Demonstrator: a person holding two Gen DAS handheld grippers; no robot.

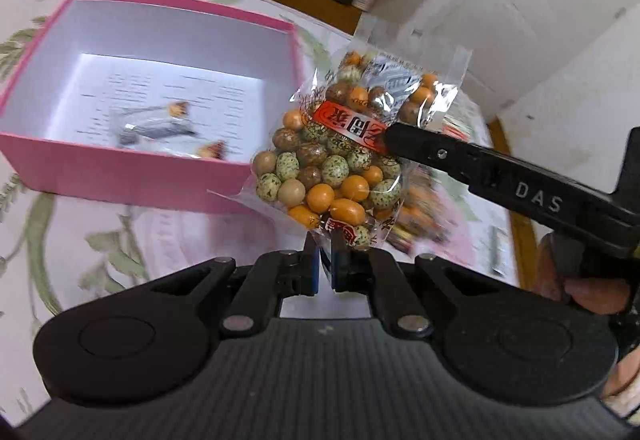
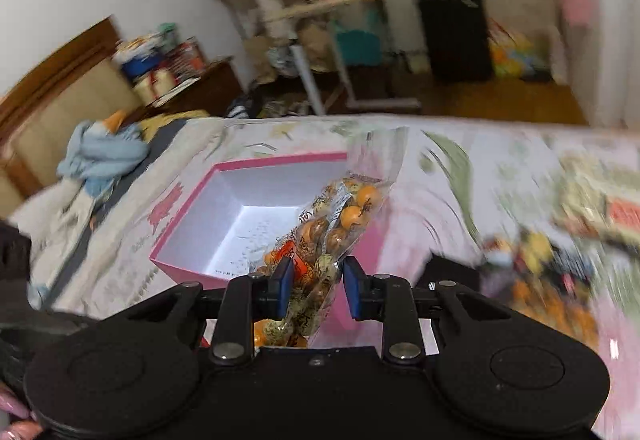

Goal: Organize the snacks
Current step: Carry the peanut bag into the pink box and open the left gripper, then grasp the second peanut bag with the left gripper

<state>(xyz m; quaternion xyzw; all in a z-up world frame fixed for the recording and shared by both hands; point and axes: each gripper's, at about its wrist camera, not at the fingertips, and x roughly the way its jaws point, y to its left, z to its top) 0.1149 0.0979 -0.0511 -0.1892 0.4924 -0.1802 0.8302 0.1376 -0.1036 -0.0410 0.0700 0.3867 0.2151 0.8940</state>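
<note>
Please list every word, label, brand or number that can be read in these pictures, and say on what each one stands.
"DAS": white letters on the black finger of the right gripper, left wrist view.
Red label on the snack bag: large characters, upside down, not readable for certain.
Printed sheet on the floor of the pink box: lines of text, too blurred.
Pink print on the bedspread: smeared, unreadable.

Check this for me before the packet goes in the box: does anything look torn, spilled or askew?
Nothing torn or spilled. The clear packet of coated peanuts hangs tilted above the pink box's near corner, pinched by both the left gripper and right gripper. Small snack packets already lie inside.
</note>
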